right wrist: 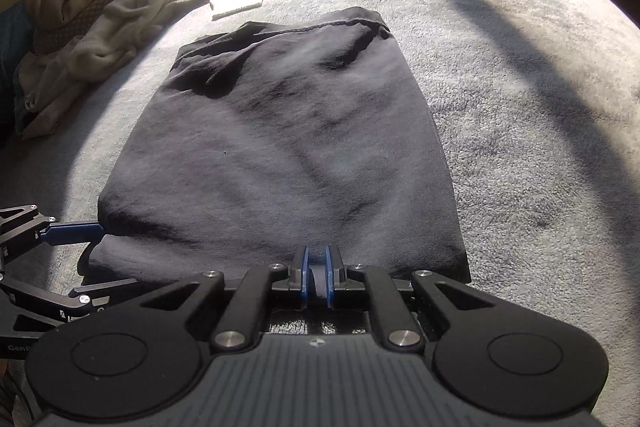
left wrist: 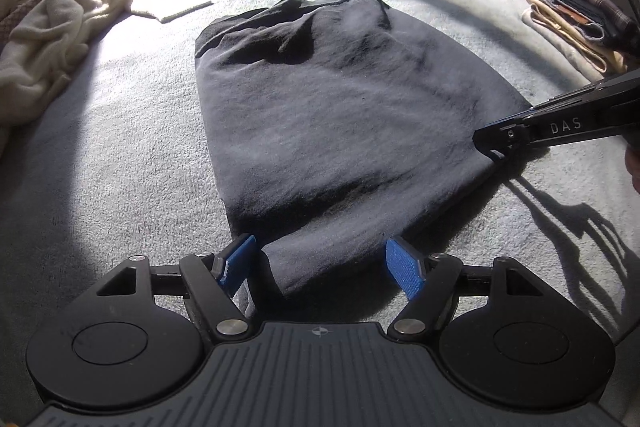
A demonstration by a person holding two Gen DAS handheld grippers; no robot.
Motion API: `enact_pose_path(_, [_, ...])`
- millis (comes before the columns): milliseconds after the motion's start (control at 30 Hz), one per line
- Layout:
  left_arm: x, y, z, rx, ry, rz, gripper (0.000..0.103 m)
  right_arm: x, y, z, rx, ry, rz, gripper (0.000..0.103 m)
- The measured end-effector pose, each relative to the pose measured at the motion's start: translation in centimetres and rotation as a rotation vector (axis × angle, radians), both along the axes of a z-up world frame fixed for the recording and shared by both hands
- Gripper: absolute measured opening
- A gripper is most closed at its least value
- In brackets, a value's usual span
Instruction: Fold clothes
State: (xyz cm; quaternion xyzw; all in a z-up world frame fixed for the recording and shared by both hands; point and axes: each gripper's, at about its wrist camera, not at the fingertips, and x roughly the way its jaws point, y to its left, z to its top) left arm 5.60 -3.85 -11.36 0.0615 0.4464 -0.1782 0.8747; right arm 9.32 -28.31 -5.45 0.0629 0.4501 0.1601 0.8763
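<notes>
While the right gripper pinches the dark garment's hem, left gripper straddles it, released.

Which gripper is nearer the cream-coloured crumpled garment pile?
Left. The left gripper sits open at the dark folded garment's pile-side near corner; the right gripper pinches its near edge farther from the cream-coloured crumpled garment pile.

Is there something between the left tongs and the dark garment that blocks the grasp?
Nothing visible does. The left tongs are open at the near corner of the dark garment, whose edge already lies between the blue pads.
</notes>
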Motion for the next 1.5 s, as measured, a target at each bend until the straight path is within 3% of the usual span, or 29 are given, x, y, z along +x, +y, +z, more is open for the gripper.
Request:
enact_pose_path(67, [0.1,1.0,1.1,-0.058,-0.054,0.005,0.073,0.2,-0.6,0.5,0.034,-0.019,-0.011,0.011])
enact_pose_path(167, [1.2,2.6,2.0,-0.124,-0.12,0.042,0.08,1.0,-2.2,1.6,0.093,-0.062,-0.057,0.034])
enact_pose_path(267, [3.7,4.6,1.4,-0.177,-0.102,0.11,0.084,3.3,-5.0,1.2,0.187,-0.052,-0.126,0.05])
enact_pose_path(400, [7.9,7.7,-1.1,-0.276,0.034,0.226,0.084,6.8,-8.5,-1.4,0.337,0.034,-0.221,0.053])
enact_pose_path(467, [9.2,8.7,-2.0,-0.331,0.055,0.245,0.085,8.8,-9.7,-3.8,0.418,0.106,-0.251,0.053])
enact_pose_path(567, [10.6,9.2,-2.5,-0.414,0.048,0.204,0.087,11.6,-10.4,-7.1,0.536,0.218,-0.232,0.055])
enact_pose_path(633, [11.7,9.0,-2.9,-0.442,0.058,0.161,0.087,13.0,-10.1,-8.1,0.586,0.231,-0.198,0.056])
enact_pose_path(733, [13.4,8.6,-3.4,-0.475,0.068,0.093,0.087,15.2,-8.9,-8.6,0.628,0.239,-0.124,0.057])
enact_pose_path(833, [14.7,7.5,-3.4,-0.436,0.044,0.013,0.087,17.2,-7.0,-8.5,0.606,0.236,-0.035,0.057])
enact_pose_path(967, [16.0,6.8,-3.6,-0.455,0.029,0.001,0.086,18.9,-4.4,-8.3,0.578,0.23,0.044,0.055])
enact_pose_path(1033, [16.6,6.7,-3.7,-0.483,0.033,0.009,0.081,19.7,-3.1,-8.2,0.564,0.228,0.08,0.051])
enact_pose_path(1133, [17.1,6.6,-3.9,-0.511,0.044,0.032,0.068,20.0,-1.6,-7.8,0.537,0.22,0.12,0.035])
enact_pose_path(1267, [16.8,6.0,-3.8,-0.489,0.027,0.041,0.047,19.3,-1.3,-7.0,0.511,0.186,0.121,0.021])
enact_pose_path(1333, [16.6,5.5,-3.6,-0.467,0.023,0.06,0.042,18.7,-1.3,-6.3,0.5,0.16,0.112,0.019])
enact_pose_path(1400, [16.5,5.0,-3.1,-0.459,0.017,0.066,0.029,18.1,-1.1,-5.3,0.471,0.133,0.104,0.017])
enact_pose_path(1500, [16.2,4.6,-2.3,-0.483,0.005,0.075,0.019,16.9,-0.7,-3.4,0.429,0.077,0.093,0.016])
